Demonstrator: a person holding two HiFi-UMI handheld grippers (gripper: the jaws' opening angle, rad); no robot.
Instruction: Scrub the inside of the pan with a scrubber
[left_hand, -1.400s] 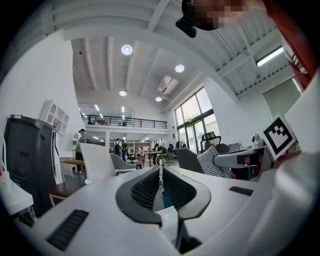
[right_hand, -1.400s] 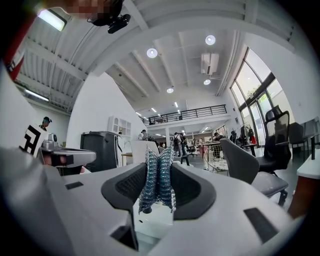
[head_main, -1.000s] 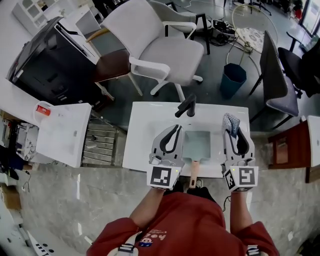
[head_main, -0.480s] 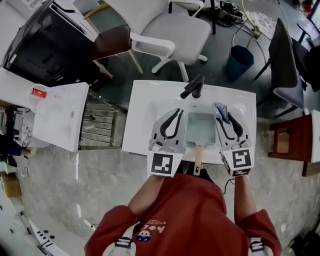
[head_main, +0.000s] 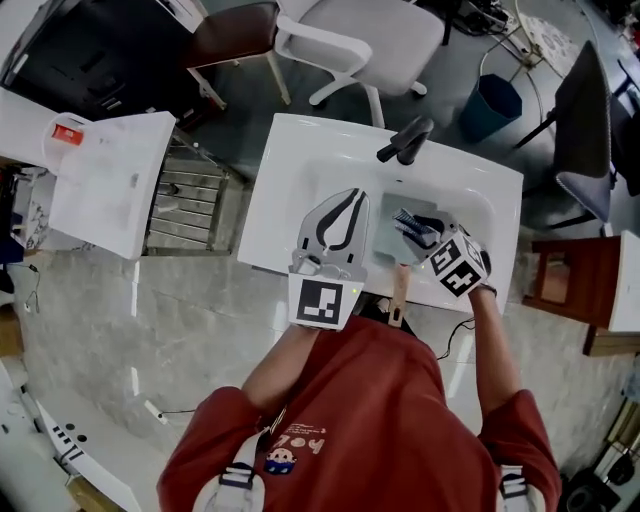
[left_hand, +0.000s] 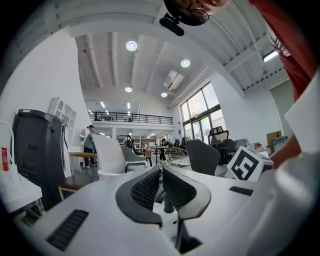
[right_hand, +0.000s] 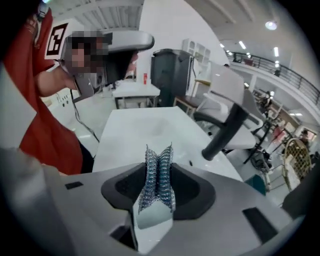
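Note:
A pale green square pan (head_main: 383, 238) lies in the basin of the white sink (head_main: 300, 170), its wooden handle (head_main: 398, 292) pointing toward the person. My right gripper (head_main: 415, 228) is turned leftward over the pan and shut on a blue-silver mesh scrubber (head_main: 403, 218). In the right gripper view the scrubber (right_hand: 158, 167) stands pinched between the jaws of the right gripper (right_hand: 157, 187). My left gripper (head_main: 341, 215) hovers over the sink's left side beside the pan; its jaws are shut with nothing between them (left_hand: 161, 180).
A dark faucet (head_main: 405, 140) rises at the sink's far edge, also seen as the faucet (right_hand: 226, 127). A white side table (head_main: 110, 180) stands left, a white office chair (head_main: 370, 35) and blue bin (head_main: 493, 105) behind, and a dark chair (head_main: 590, 110) to the right.
My right gripper swung left with the scrubber, from the sink's right side to over the pan, and rotated. The left gripper stayed beside the pan. The head view shifted.

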